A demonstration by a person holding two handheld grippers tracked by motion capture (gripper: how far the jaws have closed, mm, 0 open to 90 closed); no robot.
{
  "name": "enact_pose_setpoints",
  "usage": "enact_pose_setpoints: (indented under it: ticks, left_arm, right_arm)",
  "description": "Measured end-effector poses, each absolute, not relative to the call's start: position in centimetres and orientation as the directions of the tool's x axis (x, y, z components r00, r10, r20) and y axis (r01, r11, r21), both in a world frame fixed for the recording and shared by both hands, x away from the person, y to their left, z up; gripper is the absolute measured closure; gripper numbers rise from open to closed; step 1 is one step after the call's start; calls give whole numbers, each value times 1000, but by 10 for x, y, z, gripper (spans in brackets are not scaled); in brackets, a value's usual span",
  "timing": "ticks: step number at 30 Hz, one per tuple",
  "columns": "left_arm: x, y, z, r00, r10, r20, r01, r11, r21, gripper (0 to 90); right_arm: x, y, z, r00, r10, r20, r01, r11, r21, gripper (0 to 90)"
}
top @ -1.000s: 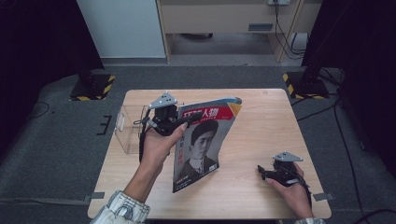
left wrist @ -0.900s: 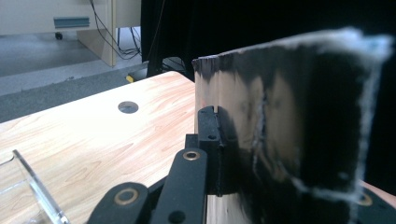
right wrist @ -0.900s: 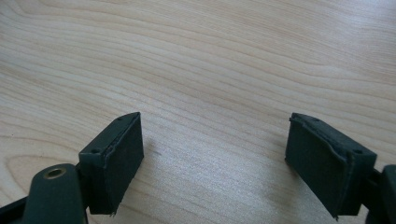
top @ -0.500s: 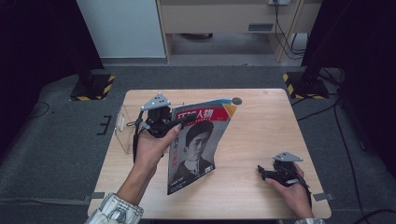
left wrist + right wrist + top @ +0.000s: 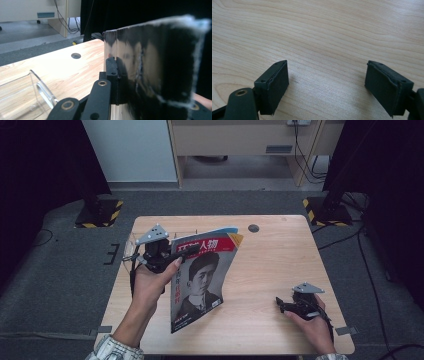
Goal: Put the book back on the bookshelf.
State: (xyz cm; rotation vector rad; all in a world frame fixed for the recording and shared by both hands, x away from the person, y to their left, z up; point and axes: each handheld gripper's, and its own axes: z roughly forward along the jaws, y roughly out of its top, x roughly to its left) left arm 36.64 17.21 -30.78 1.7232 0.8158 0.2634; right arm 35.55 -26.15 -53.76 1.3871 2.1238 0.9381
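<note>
A clear plastic stand (image 5: 131, 243) sits at the wooden table's (image 5: 270, 270) left edge, near a round hole (image 5: 253, 228).

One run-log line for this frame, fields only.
left tool: shut on magazine, lifted, tilted | right tool: open, resting on table | clear holder: beside left tool

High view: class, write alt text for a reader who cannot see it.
The left gripper clamps the top edge of a magazine, which hangs tilted above a wooden table. The right gripper rests open near the table's right edge.
</note>
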Motion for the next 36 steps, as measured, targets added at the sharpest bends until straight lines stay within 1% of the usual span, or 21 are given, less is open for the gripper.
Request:
enact_pose_setpoints:
  ticks: [17,28,36]
  left_arm:
    - [340,221,-312,701,674,-236,384,-78,920,864]
    - [329,241,-313,680,699,-221,383,-81,920,864]
    - [321,259,-315,662,715,-227,379,-58,924,864]
  right_arm:
    - [355,-262,-538,-412,911,2,615,277,738,194]
    - [355,-262,-538,-412,911,3,616,276,738,194]
    - [355,-261,-538,-409,912,3,616,274,738,193]
